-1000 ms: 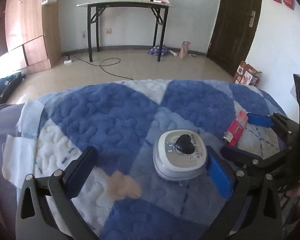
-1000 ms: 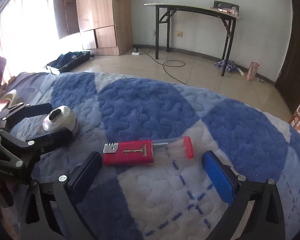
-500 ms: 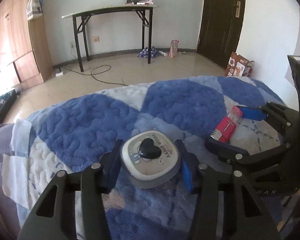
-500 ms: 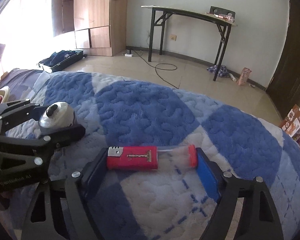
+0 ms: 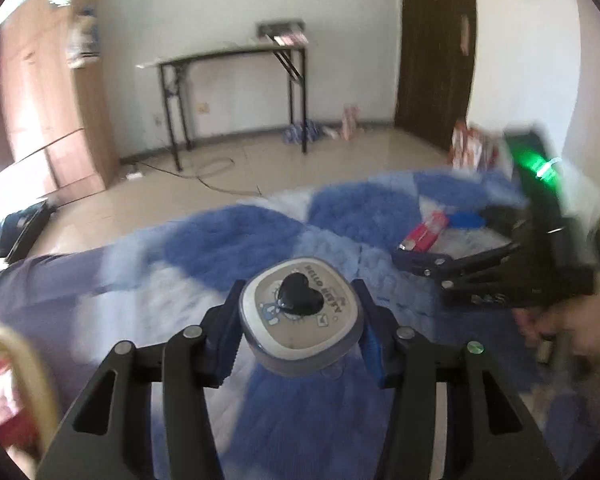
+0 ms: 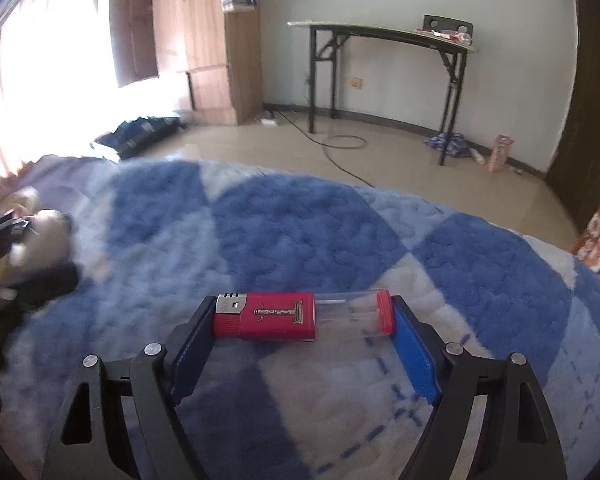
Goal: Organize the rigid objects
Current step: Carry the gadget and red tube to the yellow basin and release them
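A: Status. Your left gripper (image 5: 300, 332) is clamped on the rounded-square grey box (image 5: 300, 314) with the black heart and cartoon lid. Pads are pressing both sides, and the box looks clear of the blue-and-white blanket (image 5: 228, 240). That frame is motion-blurred.

B: And my right?

A: Your right gripper (image 6: 304, 328) is clenched end-to-end on the red lighter (image 6: 304, 316), one pad on the metal cap end, the other on the red base past the clear tank. The lighter sits crosswise dead centre between your fingers and looks still down on the blanket (image 6: 300, 232). Can't tell for sure whether it's lifted.

B: Relative positions?

A: From the right wrist view, the box and the left gripper are out at 9 o'clock, blurred. From the left wrist view, the lighter is at 2 o'clock with the right gripper around it.

B: How far along am I?

A: Early, I'd say. Both objects are grasped, neither placed. A tan-rimmed container (image 5: 16, 384) with red inside shows at 8 o'clock in the left view; it may be the destination, but it's too blurred to say. Left to do: carry both, place them, release. Nothing else loose shows on the blanket.
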